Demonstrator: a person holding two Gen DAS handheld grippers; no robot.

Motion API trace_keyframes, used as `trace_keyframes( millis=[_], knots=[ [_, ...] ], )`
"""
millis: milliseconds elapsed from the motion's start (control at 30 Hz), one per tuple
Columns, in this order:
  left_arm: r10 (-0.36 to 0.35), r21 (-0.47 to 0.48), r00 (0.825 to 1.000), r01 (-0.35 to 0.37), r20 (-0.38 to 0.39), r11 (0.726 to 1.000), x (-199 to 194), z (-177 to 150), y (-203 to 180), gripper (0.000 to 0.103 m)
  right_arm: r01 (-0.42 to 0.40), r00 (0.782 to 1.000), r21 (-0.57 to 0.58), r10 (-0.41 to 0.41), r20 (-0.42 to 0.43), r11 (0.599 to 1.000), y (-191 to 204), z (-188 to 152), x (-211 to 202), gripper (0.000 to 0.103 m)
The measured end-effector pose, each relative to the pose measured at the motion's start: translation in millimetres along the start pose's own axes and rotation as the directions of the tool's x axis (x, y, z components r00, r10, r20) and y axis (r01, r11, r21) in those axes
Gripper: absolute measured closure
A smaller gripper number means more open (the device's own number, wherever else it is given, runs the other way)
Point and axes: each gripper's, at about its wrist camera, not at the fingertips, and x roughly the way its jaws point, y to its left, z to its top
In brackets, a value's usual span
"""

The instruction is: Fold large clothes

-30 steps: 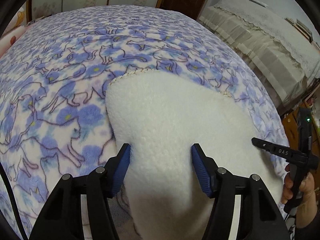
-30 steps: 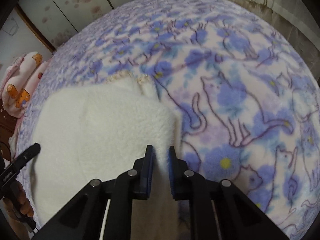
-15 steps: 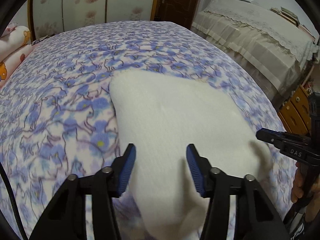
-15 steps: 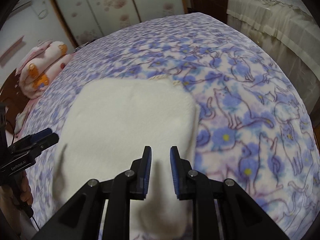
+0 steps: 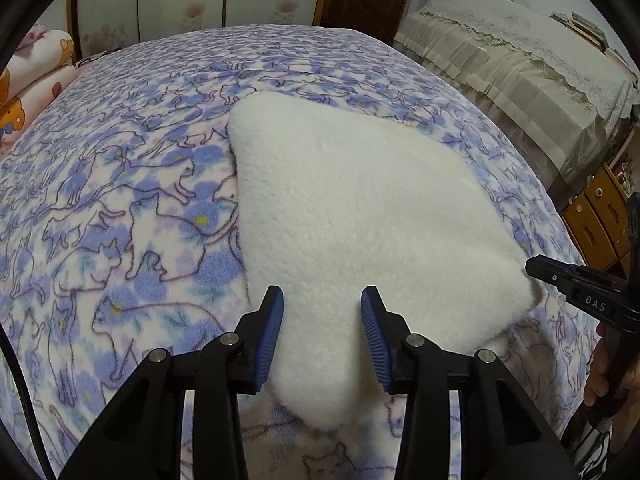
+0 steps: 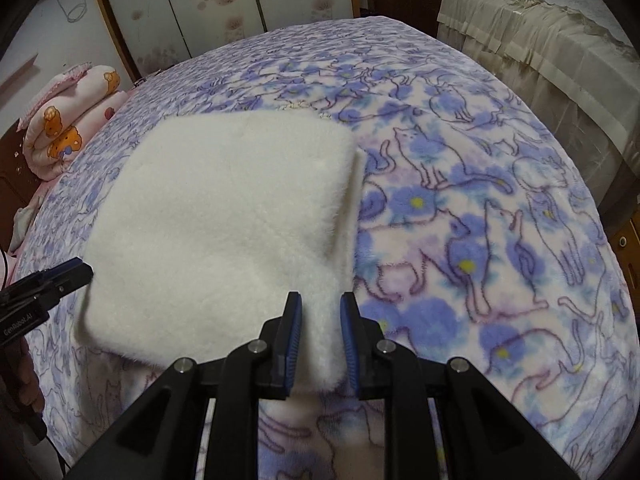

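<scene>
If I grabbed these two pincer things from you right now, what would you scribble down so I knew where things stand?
Left gripper: jaws apart and closing, pads not pressing anything; the near corner of the white fleece garment shows between them.
Right gripper: jaws slightly apart, holding nothing, over the garment's near right edge.
Garment: lies folded into a flat, roughly square stack on the cat-print blanket, near the bed's front edge.
Done: at least one fold; a lower layer peeks out along the right side.
Left: probably one more fold or squaring up that offset edge. I can't tell if a smaller bundle is wanted.
</scene>
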Motion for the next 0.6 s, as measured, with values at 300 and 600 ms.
trace_keyframes(
  millis=[300,600],
  knots=[
    [0.024,-0.052,1.000,-0.024,0.005,0.998,-27.5,-3.4,-2.4,0.025,-0.050,0.998,0.035,0.051,-0.023,0.998,1.0,-6.2,-23.9,0.079],
    [0.055,-0.079,0.996,-0.060,-0.068,0.995,-33.0,-4.8,-0.4,0.016,-0.069,0.996,0.016,0.070,-0.062,0.997,6.2,-3.0,-37.5,0.045]
  ],
)
